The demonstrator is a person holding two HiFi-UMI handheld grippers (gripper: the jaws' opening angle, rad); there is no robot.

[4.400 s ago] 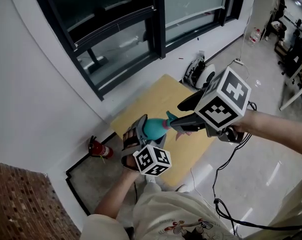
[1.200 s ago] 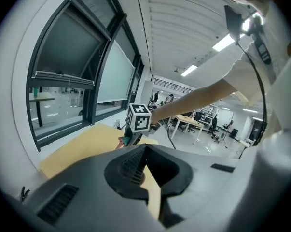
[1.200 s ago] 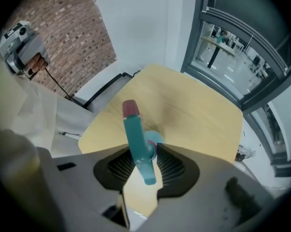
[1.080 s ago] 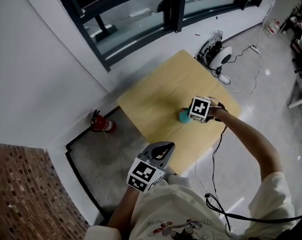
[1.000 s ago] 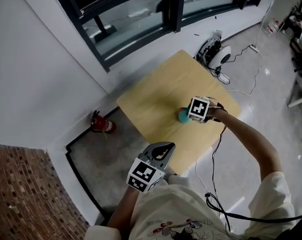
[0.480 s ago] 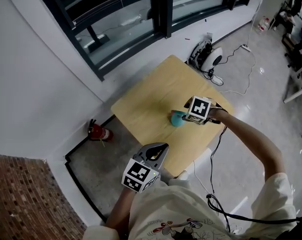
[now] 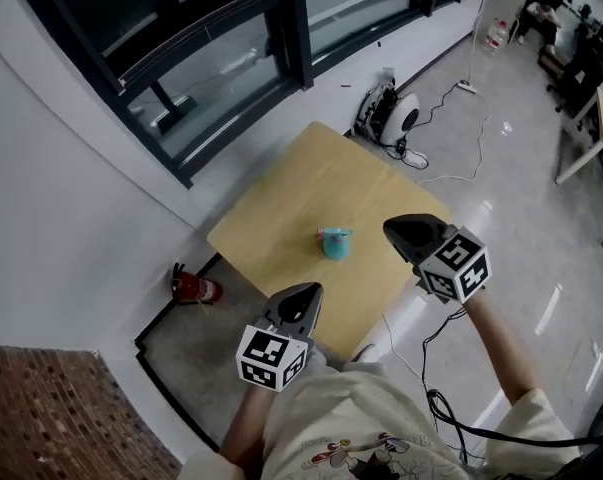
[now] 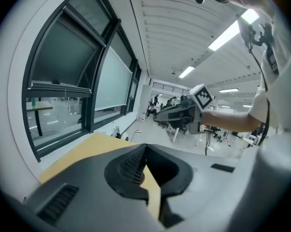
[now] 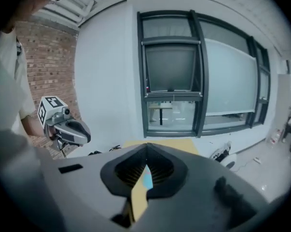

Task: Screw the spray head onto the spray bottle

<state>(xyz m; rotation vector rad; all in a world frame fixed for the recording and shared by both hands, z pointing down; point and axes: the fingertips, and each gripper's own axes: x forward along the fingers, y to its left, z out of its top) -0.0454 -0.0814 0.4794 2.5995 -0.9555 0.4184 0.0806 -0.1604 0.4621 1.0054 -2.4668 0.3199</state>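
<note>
Your left tongs are pressed together and empty, held over the near edge of the wooden table. Your right tongs have just closed: the jaws meet with nothing between them, and they point in over the table's right corner. The teal spray bottle, with its spray head on it, stands on the table ahead of both tongs. It sits between them, touches neither, and is nearer the right pair. A red fire extinguisher lies on the floor to the left of the left tongs.
</note>
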